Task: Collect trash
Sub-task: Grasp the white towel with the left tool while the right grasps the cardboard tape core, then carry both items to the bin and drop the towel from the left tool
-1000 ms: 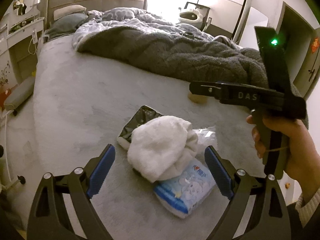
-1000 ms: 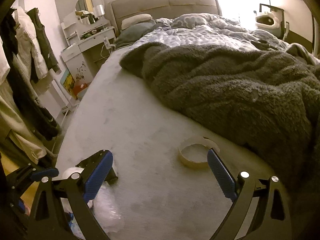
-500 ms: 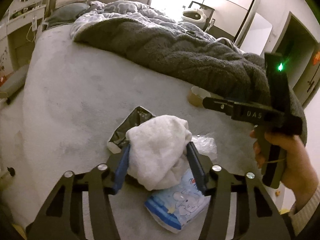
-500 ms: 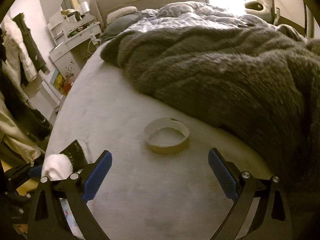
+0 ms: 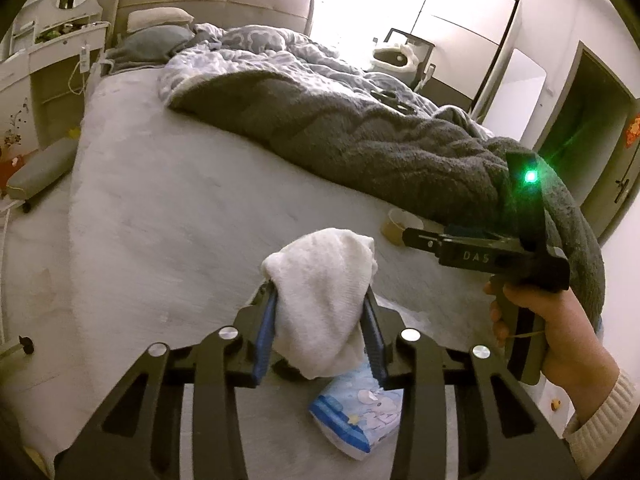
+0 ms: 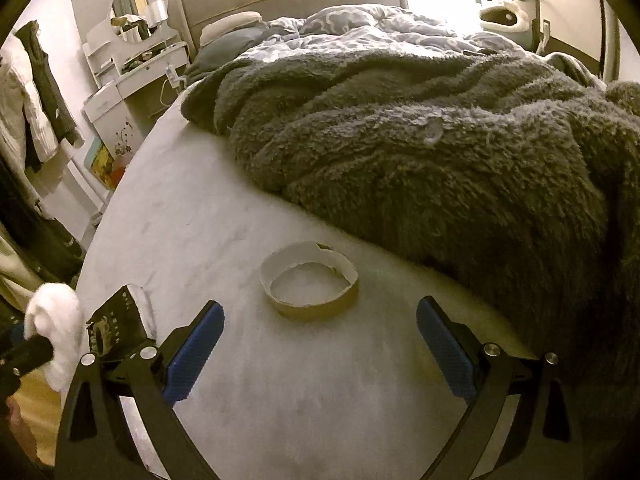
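The bed (image 5: 168, 200) fills both views, its pale sheet bare toward the near edge, where the trash lies within easy reach. A grey blanket (image 6: 440, 152) is heaped from 12 to 3 o'clock, so the litter sits only on the clear strip beside it.

In the left wrist view the white cloth (image 5: 324, 300) hangs bunched between the blue pads, lifted clear of the sheet. The left tool (image 5: 322, 328) has just been closing, and it now pinches the cloth at its middle, likely so the soft wad cannot slip out. Under it at 6 o'clock lies a blue printed pack (image 5: 360, 412), left on the bed. A black packet (image 6: 116, 324) shows at 9 o'clock in the right wrist view, just beside the raised cloth.

The right tool (image 6: 320, 344) stands spread wide, empty, pointing down at the cardboard ring (image 6: 308, 284), which lies flat on the sheet just ahead of the pads at 12 o'clock and near the blanket's edge. The wide spread suits the ring's breadth; I judge it to be the next piece to pick up, with the pads meant to straddle its rim. In the left view a hand (image 5: 560, 344) grips that tool's handle at 3 o'clock.

A thin ring may flatten or tip under the pinch.
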### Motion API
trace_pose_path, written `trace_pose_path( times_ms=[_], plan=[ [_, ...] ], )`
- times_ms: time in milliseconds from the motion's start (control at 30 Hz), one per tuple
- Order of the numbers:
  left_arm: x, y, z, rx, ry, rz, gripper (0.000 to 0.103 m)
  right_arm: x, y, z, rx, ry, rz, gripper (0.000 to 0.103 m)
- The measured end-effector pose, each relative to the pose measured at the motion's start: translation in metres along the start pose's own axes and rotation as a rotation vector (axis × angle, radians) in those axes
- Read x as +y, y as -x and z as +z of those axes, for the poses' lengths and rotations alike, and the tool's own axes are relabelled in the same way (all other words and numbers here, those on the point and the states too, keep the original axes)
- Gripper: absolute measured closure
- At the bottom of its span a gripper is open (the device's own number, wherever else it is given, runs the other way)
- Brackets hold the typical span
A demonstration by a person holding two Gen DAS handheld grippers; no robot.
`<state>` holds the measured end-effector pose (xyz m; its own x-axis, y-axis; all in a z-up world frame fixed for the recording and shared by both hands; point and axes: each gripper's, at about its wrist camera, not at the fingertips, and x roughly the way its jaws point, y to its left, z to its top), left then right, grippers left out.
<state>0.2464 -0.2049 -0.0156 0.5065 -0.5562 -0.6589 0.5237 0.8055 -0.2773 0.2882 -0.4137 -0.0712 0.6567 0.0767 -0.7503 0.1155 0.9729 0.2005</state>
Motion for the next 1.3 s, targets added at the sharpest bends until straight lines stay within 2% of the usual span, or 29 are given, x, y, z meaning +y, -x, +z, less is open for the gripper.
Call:
trace_pose_path(
  times_ms=[267, 433, 567, 633, 733, 1100, 1300],
  plan=[
    [0.014, 0.020, 0.000, -0.022, 0.011, 0.031, 0.061, 0.012, -0.010, 0.007, -0.015, 0.051, -0.054, 0.005],
    [0.024, 0.031, -0.002, -0.017, 0.020, 0.029, 0.061, 0.016, -0.019, 0.009, -0.020, 0.040, -0.079, 0.006],
    [0.035, 0.040, -0.005, -0.017, 0.025, 0.038, 0.061, 0.015, -0.034, 0.010, 0.007, 0.028, -0.092, 0.027],
    [0.042, 0.044, -0.007, -0.015, 0.030, 0.046, 0.061, 0.017, -0.040, 0.010, 0.016, 0.036, -0.103, 0.031],
    [0.051, 0.050, -0.009, -0.015, 0.043, 0.058, 0.061, 0.020, -0.041, 0.011, 0.007, 0.053, -0.113, 0.045],
    [0.071, 0.071, -0.033, 0.027, 0.033, 0.147, 0.061, 0.047, -0.015, 0.020, -0.055, 0.096, -0.086, 0.048],
    [0.077, 0.090, -0.055, 0.048, 0.034, 0.183, 0.061, 0.077, 0.006, 0.007, -0.077, 0.091, -0.020, 0.048]
  ],
)
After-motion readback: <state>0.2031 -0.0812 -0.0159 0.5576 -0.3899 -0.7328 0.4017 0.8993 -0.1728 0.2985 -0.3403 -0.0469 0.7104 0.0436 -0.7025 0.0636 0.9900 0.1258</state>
